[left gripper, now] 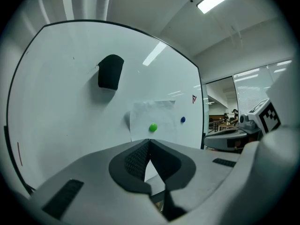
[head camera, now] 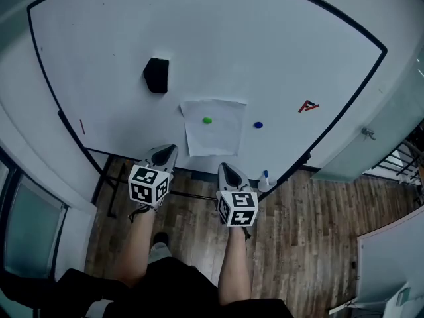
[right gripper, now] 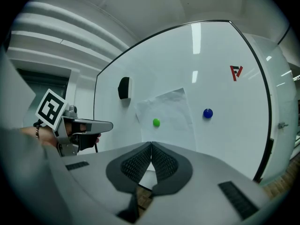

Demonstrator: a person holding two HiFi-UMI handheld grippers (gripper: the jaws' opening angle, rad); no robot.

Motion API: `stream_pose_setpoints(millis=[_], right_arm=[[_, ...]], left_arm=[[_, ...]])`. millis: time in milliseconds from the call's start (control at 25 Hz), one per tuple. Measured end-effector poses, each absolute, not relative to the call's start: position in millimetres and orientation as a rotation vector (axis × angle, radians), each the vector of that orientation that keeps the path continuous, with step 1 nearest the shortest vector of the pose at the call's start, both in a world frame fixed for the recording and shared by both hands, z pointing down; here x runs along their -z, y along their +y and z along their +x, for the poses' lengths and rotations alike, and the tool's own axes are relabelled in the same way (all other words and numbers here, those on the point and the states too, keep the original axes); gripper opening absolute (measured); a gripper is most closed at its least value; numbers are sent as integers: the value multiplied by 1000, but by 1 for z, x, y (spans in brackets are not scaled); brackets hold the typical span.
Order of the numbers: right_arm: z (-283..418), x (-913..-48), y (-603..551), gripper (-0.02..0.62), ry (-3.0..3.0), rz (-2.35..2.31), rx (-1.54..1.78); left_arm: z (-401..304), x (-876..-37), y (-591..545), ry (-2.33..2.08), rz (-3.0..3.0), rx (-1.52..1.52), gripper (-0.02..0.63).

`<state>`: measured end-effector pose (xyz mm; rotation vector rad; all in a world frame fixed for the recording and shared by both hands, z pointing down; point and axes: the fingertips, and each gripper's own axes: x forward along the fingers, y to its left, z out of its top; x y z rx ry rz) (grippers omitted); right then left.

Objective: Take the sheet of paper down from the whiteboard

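Whiteboard (head camera: 265,45) carried the paper (head camera: 217,141), pinned by a green magnet (head camera: 207,120); eraser (head camera: 156,75) up-left, blue magnet (head camera: 258,124) beside its right edge. Left gripper (head camera: 169,152) and right gripper (head camera: 225,171), clenched empty, hung below it.

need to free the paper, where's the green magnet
Head view: the green magnet sits on the sheet of paper, low on the whiteboard, with the blue magnet to its right.

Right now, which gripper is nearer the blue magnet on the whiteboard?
Right. In the head view the right gripper is just below and left of the blue magnet; the left gripper is farther left, past the lower left corner of the sheet of paper. Both are shut.
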<state>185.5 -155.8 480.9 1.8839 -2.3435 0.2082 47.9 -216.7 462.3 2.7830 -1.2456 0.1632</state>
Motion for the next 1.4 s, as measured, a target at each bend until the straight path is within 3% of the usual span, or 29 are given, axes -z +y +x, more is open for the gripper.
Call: stream_pose_setpoints(millis=[720,840,920,1240,1400], right_arm=[[177,-480,-260,25,-2196,2100,-258],[183,-481,-263,25,-2152,2160,-278],[186,-484,-263,25,-2122,2197,-295],[183,-486,-266,25,-2062,2280,-310],[184,-486,-267,25,-2059,2294,-317]], left_arm=[[70,-440,-322,-905,2996,-155,23],[81,-439,-324,-807,3047,-180,110],[86,-438,-325,-768,3082,-200,120],[96,-435,-329,-657,3134,-205,118],[94,-440,-334,-653,3112,-217,68]])
